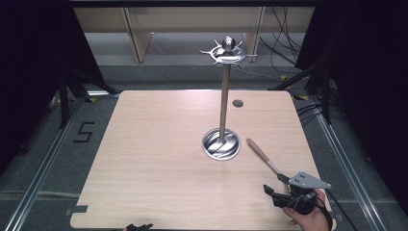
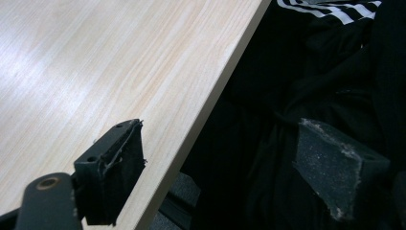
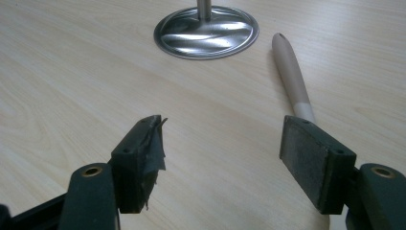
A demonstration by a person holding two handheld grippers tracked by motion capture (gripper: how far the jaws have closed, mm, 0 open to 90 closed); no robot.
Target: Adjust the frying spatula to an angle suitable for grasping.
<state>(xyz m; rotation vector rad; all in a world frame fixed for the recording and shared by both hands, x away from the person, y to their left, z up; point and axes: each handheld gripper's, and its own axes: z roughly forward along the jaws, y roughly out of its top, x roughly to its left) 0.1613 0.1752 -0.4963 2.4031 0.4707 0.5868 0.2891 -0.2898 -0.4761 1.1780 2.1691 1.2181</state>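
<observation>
Right hand-held gripper [image 1: 279, 185]: low over near right corner of tabletop [image 1: 159, 159], nearer than stand base; jaws spread wide, nothing between pads, grey three-cornered plate on top. Aimed along tabletop toward stand base, wooden-handled utensil just beside right-hand jaw in right gripper view. Likely reason for pose: lined up for a pick of utensil, jaws pre-opened to straddle handle; grasp not yet made.

Left hand-held gripper [image 1: 139, 226]: at near edge of tabletop, well left of stand base; barely above edge. Jaws parted and empty in left gripper view, one over wood, other past tabletop edge over dark clothing. Judged parked, clear of work.

Wooden-handled utensil [image 1: 262, 156]: lying flat on tabletop, just right of stand base, apart from it. Long axis diagonal: rounded handle end [image 3: 282, 43] toward stand base and far side, working end toward near right corner, passing under right hand-held gripper; head hidden, kind of utensil not determinable. Small hole near handle tip, presumably for hanging.

Stand base [image 1: 221, 143]: round polished metal dish, right of tabletop centre; landmark for this entry.

Stand pole [image 1: 224, 101]: upright from base centre.

Hook crown [image 1: 227, 52]: ring of curved prongs with knob, atop pole; all prongs bare. Judged destination for utensil, hence utensil laid close by, hole end leading.

Round grommet [image 1: 237, 103]: in tabletop, beyond stand base, slightly right.
</observation>
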